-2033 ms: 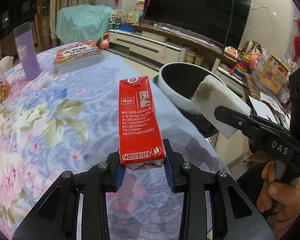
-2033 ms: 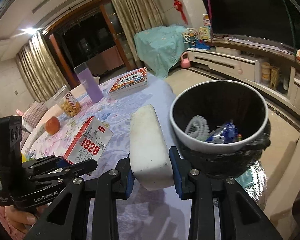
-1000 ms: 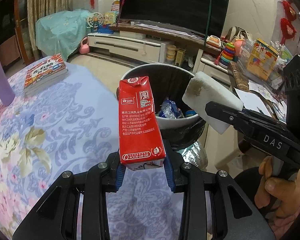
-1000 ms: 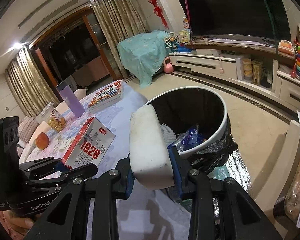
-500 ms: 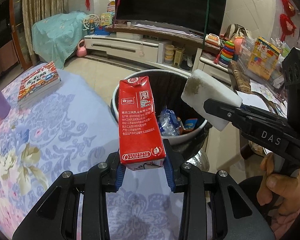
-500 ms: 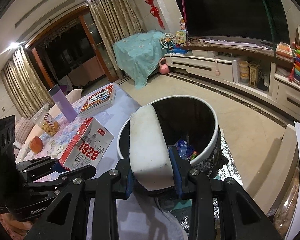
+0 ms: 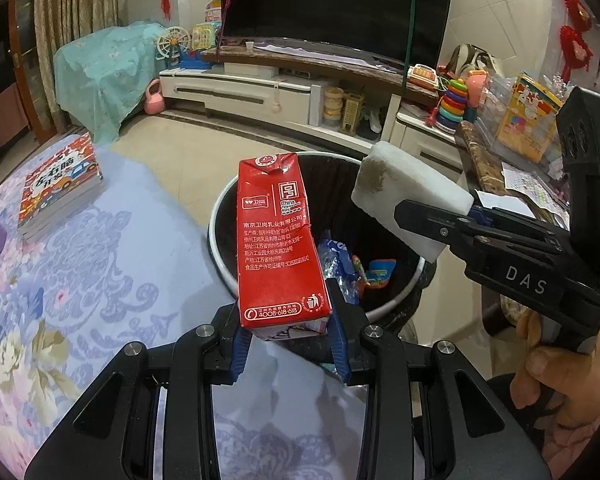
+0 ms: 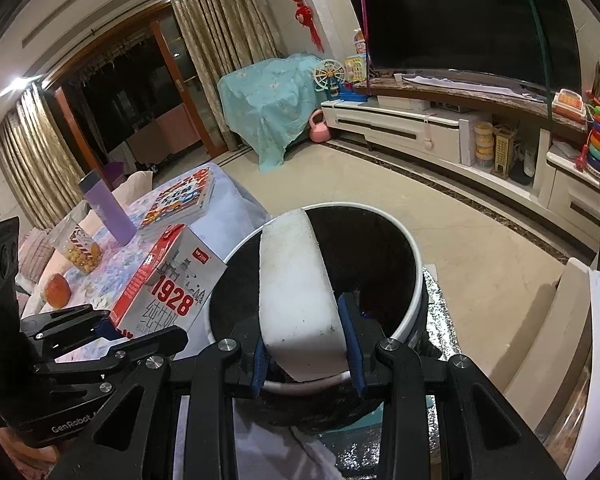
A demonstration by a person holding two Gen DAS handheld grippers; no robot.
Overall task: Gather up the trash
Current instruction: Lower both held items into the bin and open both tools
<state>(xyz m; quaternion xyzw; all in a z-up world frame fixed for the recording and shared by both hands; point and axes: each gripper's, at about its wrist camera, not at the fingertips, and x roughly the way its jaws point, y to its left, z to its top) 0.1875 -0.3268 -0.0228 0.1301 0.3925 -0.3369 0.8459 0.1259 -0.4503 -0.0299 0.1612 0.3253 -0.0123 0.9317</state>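
My left tongs (image 7: 288, 338) are clamped on the base of a red milk carton (image 7: 278, 240), which stands upright between the blue pads, its dented top toward the room. From the left wrist view the carton sits in front of the near-left rim of the trash bin (image 7: 396, 304), over the tabletop (image 7: 100, 280) edge.

My right tongs (image 8: 306, 344) are clamped on a white foam block (image 8: 296, 280), gripped at its lower end, long axis pointing forward and up. In the right wrist view the block is above the bin's open mouth (image 8: 412, 248). In the left wrist view the same block (image 7: 408, 200) juts out over the bin's right rim, with a brownish stain on its far end; the right tongs (image 7: 440, 220) hold it from the side, and my right hand (image 7: 556, 368) is on the handle.

Bin: dark interior, white rim, black liner bag. Inside I can see a blue crinkled wrapper (image 7: 336, 260) and a small colourful packet (image 7: 380, 272); the rest is too dark to tell.

Seen from the right wrist, the carton (image 8: 168, 284) shows a white face printed "1928", held just left of the bin by the left tongs (image 8: 112, 332).

Further back on the floral-cloth tabletop: a stack of picture books (image 7: 60, 184), a purple bottle (image 8: 108, 208), a snack jar (image 8: 80, 248), an orange fruit (image 8: 58, 290).
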